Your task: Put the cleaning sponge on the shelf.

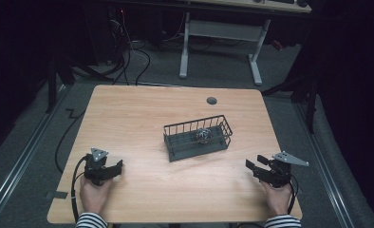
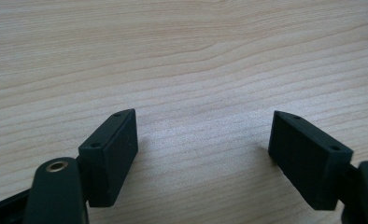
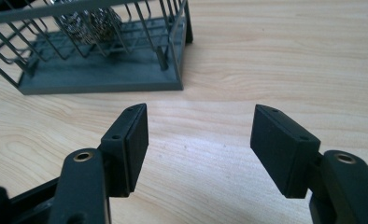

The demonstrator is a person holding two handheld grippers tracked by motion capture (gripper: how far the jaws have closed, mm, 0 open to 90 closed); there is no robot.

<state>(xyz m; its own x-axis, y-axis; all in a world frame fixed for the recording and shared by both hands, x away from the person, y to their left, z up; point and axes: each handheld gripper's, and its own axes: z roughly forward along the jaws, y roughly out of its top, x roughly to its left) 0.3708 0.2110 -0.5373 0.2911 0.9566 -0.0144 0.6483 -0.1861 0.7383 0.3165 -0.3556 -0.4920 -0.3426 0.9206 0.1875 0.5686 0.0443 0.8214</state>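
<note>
We are holding the left gripper (image 1: pixel 114 167) and right gripper (image 1: pixel 252 166) low at the near corners of the table (image 1: pixel 128 118), both with jaws apart and empty. One metal scrubber ball (image 1: pixel 203 135) is sitting inside one wire basket (image 1: pixel 175 145) mid-table. Reaching in, we are risking snagging a jaw on the wires and dragging the basket

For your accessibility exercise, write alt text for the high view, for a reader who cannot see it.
A dark wire basket holding a metallic scouring ball sits at the middle of a wooden table. Near the front edge, a person's hands hold the left gripper and the right gripper, both open, empty and apart from the basket.
</note>
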